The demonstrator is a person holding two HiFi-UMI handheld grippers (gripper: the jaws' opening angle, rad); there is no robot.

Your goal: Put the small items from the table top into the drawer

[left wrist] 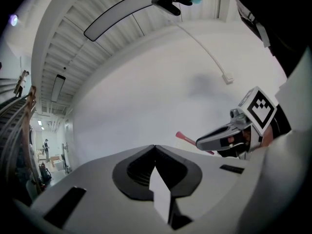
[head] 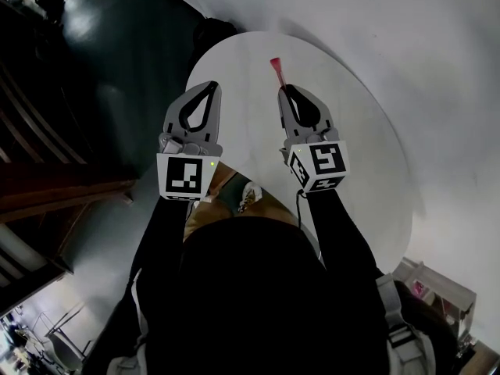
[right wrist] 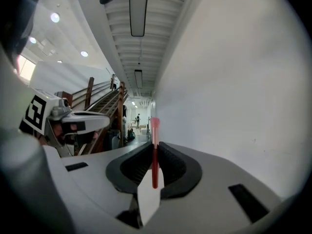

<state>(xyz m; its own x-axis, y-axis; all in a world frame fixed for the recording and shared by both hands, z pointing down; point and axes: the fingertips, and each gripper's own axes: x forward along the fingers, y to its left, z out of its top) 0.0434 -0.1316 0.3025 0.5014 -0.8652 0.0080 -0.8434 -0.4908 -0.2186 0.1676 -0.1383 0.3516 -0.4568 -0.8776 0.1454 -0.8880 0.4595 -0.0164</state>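
Both grippers are held up level above the round white table (head: 367,155). My right gripper (head: 286,91) is shut on a thin red stick with a pink tip (head: 276,70) that pokes out past its fingertips. In the right gripper view the red stick (right wrist: 154,150) stands upright between the closed jaws of that gripper (right wrist: 154,144). My left gripper (head: 211,87) is beside it on the left, shut with nothing between its jaws (left wrist: 155,146). The left gripper view shows the right gripper (left wrist: 229,133) with the stick (left wrist: 185,138) against the white wall. No drawer is in view.
A plain white wall fills the space ahead. A dark floor and a wooden staircase (right wrist: 105,101) lie to the left. A pale box (head: 437,287) sits low at the right. A person's shoe (head: 248,196) shows below the table edge.
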